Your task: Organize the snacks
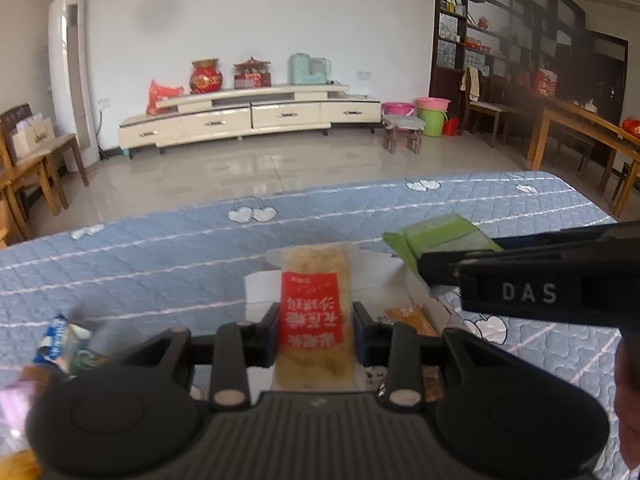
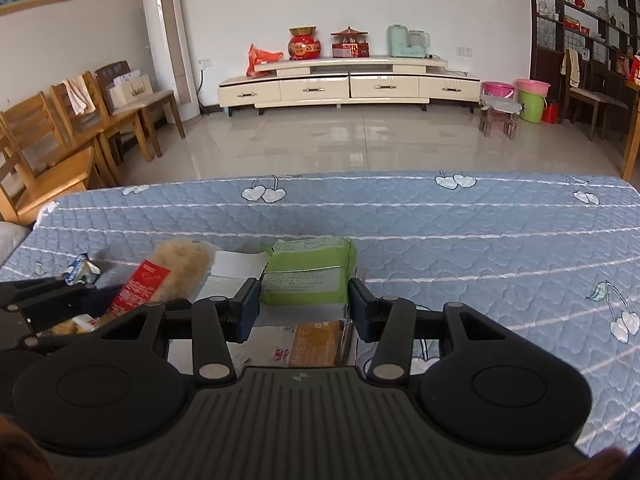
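Observation:
My left gripper [image 1: 316, 320] is shut on a clear snack packet with a red label [image 1: 312, 280] and tan crumbly filling, held above an open white box [image 1: 380, 276]. My right gripper [image 2: 304, 304] is shut on a green packet [image 2: 308, 276] over the same white box [image 2: 236, 264]. An orange packet [image 2: 316, 340] lies inside the box. In the left wrist view the right gripper [image 1: 432, 268] comes in from the right with the green packet [image 1: 436, 236]. In the right wrist view the left gripper [image 2: 100, 296] and its red-label packet [image 2: 168, 272] are at the left.
Everything rests on a blue quilted cover [image 2: 480, 240] with heart prints. A blue, white and green packet [image 1: 64, 340] lies left of the box, and a blurred pink packet [image 1: 16, 400] sits at the lower left edge. Beyond the cover's far edge is tiled floor.

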`<state>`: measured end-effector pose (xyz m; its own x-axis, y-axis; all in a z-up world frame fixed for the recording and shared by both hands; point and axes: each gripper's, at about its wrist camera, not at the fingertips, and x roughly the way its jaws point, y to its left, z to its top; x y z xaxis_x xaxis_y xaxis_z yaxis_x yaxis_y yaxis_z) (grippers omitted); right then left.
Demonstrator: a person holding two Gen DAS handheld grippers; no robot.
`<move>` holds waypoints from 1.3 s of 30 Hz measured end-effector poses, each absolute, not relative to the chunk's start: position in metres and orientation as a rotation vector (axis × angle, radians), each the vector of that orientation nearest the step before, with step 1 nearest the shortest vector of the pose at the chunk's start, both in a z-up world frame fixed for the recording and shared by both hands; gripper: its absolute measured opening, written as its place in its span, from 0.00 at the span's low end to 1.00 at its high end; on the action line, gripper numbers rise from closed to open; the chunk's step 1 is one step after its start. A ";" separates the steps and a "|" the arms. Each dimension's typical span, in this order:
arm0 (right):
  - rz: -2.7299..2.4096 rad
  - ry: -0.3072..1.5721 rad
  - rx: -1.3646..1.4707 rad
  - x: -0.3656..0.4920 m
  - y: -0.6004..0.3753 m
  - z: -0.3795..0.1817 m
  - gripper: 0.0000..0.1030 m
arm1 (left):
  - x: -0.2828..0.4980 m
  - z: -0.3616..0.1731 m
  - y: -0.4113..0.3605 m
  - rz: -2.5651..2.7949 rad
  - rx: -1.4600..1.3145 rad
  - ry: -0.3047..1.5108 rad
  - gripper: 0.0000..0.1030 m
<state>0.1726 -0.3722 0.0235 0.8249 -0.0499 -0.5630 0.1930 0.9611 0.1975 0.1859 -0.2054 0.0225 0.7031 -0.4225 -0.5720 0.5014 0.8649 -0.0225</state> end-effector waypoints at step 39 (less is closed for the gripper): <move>-0.188 0.470 0.189 0.061 -0.285 0.048 1.00 | 0.083 0.055 -0.101 -0.350 0.043 0.573 0.75</move>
<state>0.0614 -0.2846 0.0484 0.8749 -0.1354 -0.4650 0.2223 0.9653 0.1373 0.0829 -0.1015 0.0546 0.7829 -0.3126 -0.5380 0.3361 0.9401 -0.0571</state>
